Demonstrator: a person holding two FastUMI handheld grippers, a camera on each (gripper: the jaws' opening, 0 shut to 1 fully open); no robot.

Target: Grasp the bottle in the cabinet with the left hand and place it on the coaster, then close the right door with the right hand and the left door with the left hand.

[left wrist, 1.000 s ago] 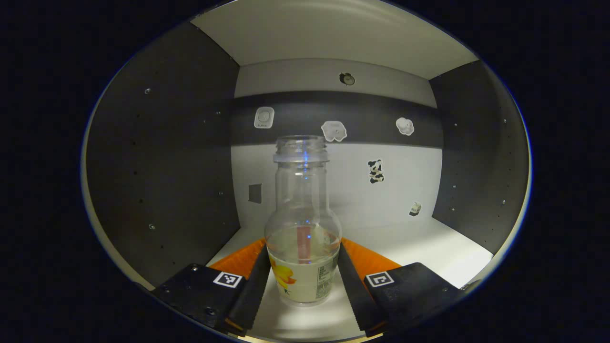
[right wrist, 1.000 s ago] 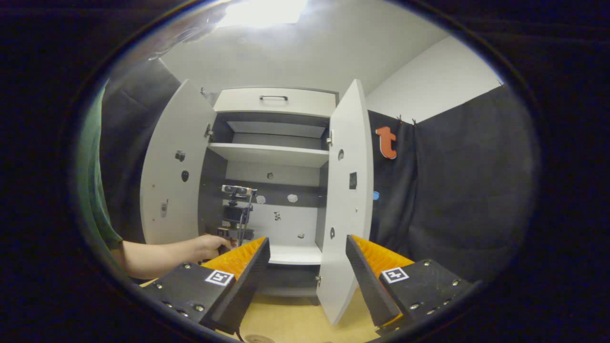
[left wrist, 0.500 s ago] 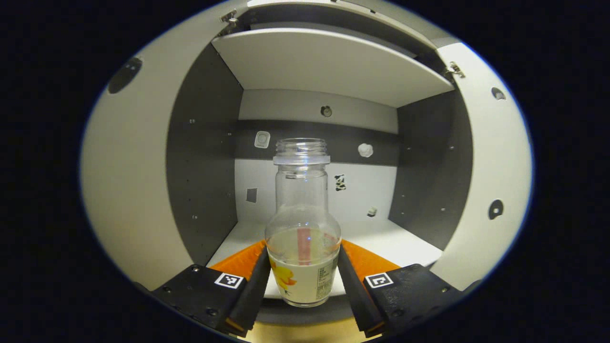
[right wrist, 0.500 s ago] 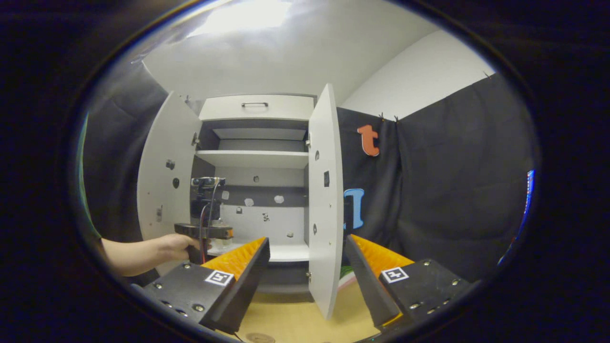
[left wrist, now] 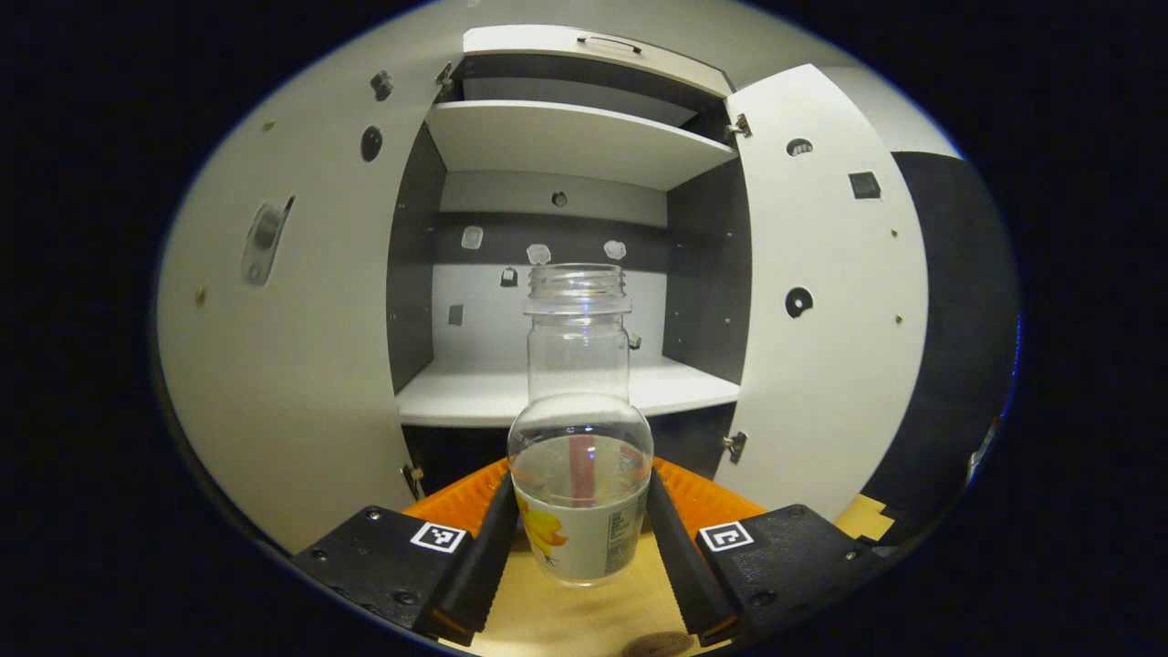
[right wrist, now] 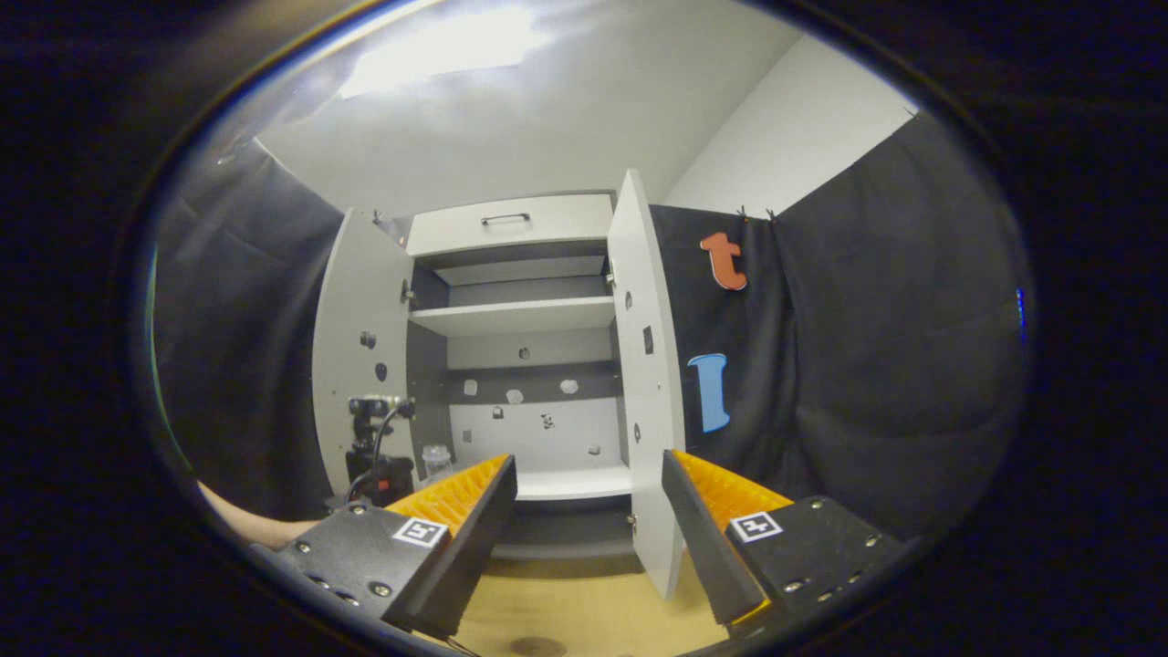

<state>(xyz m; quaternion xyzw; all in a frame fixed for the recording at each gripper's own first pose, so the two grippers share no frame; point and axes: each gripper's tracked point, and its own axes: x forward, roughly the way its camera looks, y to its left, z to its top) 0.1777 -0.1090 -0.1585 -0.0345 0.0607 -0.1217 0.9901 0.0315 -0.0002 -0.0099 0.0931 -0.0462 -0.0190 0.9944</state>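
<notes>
Bottle [left wrist: 580, 474] sits upright between the left gripper [left wrist: 580, 538] fingers, both pressing its labelled lower body, so L claw is clamped on it. Cap is off; a little clear liquid in the bulb, w/ a reddish streak behind the glass.

Change over the last sec: bottle was deep in the cabinet [left wrist: 566, 392] w/ the shelf right under it; now it's out in front, the shelf edge lies ahead of and above the fingertips, and wooden tabletop [left wrist: 584, 611] shows below the claw. So the grasp and the pull-out look done. Left door [left wrist: 283, 365] is open to the claw's left, right door [left wrist: 821, 319] open to its right.

A brown round edge, prob the coaster [left wrist: 659, 644], peeks just under and slightly right of the fingertips. Next, I'd say: lower the bottle onto it. Risk is a tilt spilling liquid, since it's uncapped.

Right gripper [right wrist: 589, 520] has its jaws spread wide, nothing between them, hanging back from the cabinet. Ahead and just left of its left finger, the other claw's rig and bottle neck [right wrist: 436, 459] show small, w/ a forearm [right wrist: 255, 522] at low left. Right door [right wrist: 643, 383] stands nearly edge-on straight ahead of it, so reach for closing looks easy. Both doors not yet shut.
</notes>
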